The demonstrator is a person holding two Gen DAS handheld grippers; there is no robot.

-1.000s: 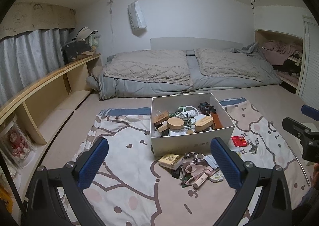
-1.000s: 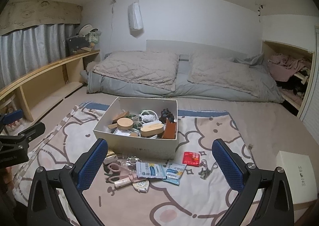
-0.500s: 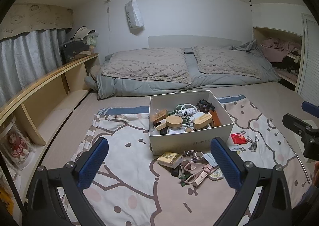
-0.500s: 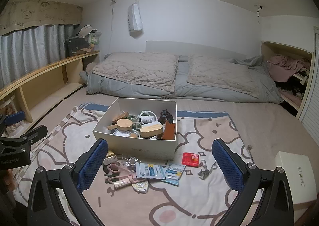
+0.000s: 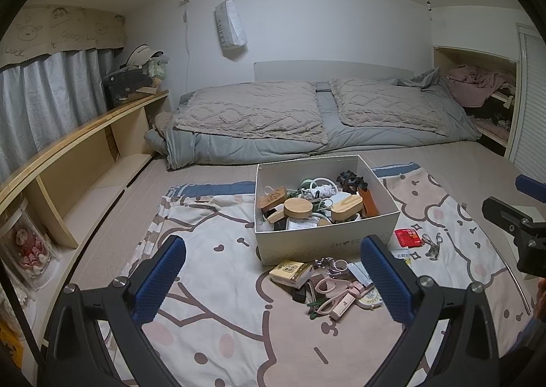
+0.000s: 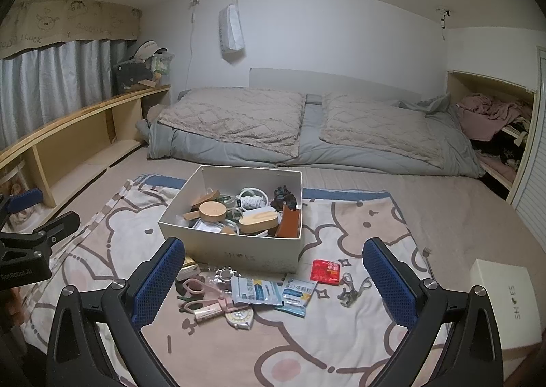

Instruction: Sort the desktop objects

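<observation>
An open white shoe box [image 5: 327, 241] [image 6: 239, 252] stands on a cartoon-print blanket [image 5: 211, 250], filled with wooden items, cables and a brown pouch. In front of it lie loose small things: a yellow packet [image 5: 291, 271], pink scissors [image 6: 194, 285], blue-white sachets [image 6: 256, 289], a red packet [image 6: 326, 271] [image 5: 408, 237], a metal clip [image 6: 349, 286] and a round tape measure [image 6: 239, 315]. My left gripper [image 5: 273, 279] hovers open, short of the pile. My right gripper [image 6: 274, 281] is also open and holds nothing.
A box lid [image 6: 501, 298] lies at the right of the blanket. A low bed [image 5: 307, 121] with grey bedding fills the back. A wooden shelf [image 5: 68, 165] runs along the left wall. An alcove [image 6: 491, 121] with clothes is at the right.
Both views have shifted slightly; the box and pile sit a touch lower and nearer in the left wrist view. Nothing was picked up or moved.
</observation>
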